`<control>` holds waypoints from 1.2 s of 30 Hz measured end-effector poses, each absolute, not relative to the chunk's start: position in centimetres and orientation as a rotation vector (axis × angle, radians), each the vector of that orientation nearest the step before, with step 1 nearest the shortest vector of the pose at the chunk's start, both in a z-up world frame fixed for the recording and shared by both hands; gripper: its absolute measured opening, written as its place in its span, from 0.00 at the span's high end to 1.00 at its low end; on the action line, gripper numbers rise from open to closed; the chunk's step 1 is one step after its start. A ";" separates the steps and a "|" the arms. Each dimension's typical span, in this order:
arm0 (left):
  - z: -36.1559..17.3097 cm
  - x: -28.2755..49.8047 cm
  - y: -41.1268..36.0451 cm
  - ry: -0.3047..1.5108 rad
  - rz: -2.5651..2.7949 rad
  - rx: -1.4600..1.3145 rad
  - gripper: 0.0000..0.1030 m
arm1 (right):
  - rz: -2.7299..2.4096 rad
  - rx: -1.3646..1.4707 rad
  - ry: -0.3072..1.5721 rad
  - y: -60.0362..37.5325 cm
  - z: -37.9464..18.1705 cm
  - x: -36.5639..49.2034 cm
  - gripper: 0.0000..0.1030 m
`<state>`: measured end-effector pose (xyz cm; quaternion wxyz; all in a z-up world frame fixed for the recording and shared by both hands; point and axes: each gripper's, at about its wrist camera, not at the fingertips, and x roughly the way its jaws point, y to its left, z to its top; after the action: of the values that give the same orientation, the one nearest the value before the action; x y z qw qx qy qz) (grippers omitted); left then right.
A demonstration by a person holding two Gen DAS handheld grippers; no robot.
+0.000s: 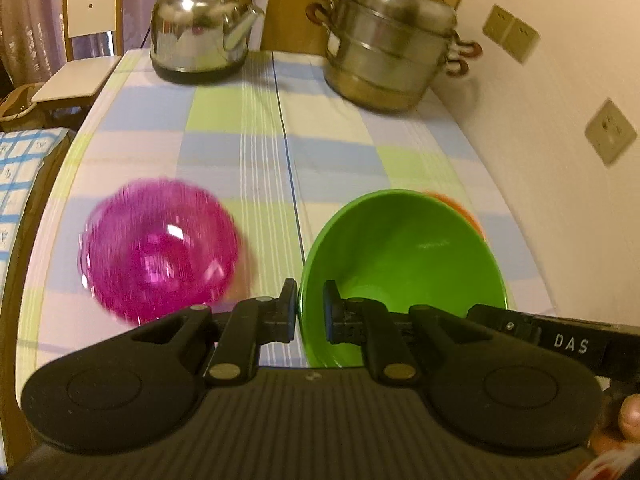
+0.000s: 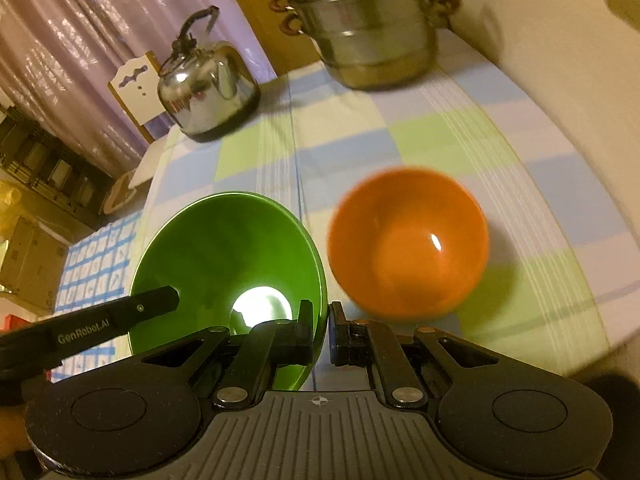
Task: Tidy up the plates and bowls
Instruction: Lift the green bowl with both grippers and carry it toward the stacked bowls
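Note:
A green bowl (image 1: pixel 404 264) is held above the checked tablecloth by both grippers. My left gripper (image 1: pixel 311 308) is shut on its left rim, one finger inside and one outside. My right gripper (image 2: pixel 321 328) is shut on the bowl's right rim (image 2: pixel 320 280). The bowl also shows in the right wrist view (image 2: pixel 228 256). A pink translucent bowl (image 1: pixel 160 248) sits on the cloth to the left of the green bowl. An orange bowl (image 2: pixel 408 244) sits to the right of it; in the left wrist view only its edge (image 1: pixel 460 210) shows behind the green bowl.
A steel kettle (image 1: pixel 200 28) and a stacked steel steamer pot (image 1: pixel 388 48) stand at the far end of the table (image 1: pixel 340 148). A wall with sockets (image 1: pixel 610 132) runs along the right. A chair (image 1: pixel 80 52) stands at the far left corner.

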<state>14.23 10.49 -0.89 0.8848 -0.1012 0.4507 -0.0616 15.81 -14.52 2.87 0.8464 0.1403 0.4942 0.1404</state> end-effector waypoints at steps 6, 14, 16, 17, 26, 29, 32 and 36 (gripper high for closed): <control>-3.1 10.4 8.1 0.977 -0.138 -0.231 0.89 | 0.275 0.300 1.054 -17.1 1.2 12.0 0.93; -6.1 8.0 5.2 1.048 -0.178 -0.262 0.89 | 0.223 0.286 1.074 -20.6 -1.2 8.4 0.95; -6.5 7.8 4.3 1.059 -0.187 -0.257 0.89 | 0.213 0.286 1.076 -21.2 -1.5 8.0 0.95; -6.7 7.6 4.0 1.063 -0.192 -0.256 0.89 | 0.208 0.286 1.076 -21.6 -1.6 7.9 0.95; -6.6 8.2 2.0 1.073 -0.220 -0.240 0.89 | 0.185 0.296 1.069 -23.7 -1.7 8.1 0.95; -6.2 8.7 1.8 1.069 -0.229 -0.239 0.89 | 0.179 0.299 1.058 -24.0 -1.3 8.2 0.95; -5.4 9.2 1.6 1.055 -0.238 -0.242 0.89 | 0.175 0.303 1.042 -24.4 -0.6 8.5 0.95; -4.1 10.3 1.3 1.034 -0.254 -0.253 0.89 | 0.168 0.313 1.014 -24.9 0.9 9.1 0.95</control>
<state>10.27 1.26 -4.12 0.8540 -0.1201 0.4916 -0.1208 9.08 -24.93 0.87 0.8591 0.1492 0.4830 0.0801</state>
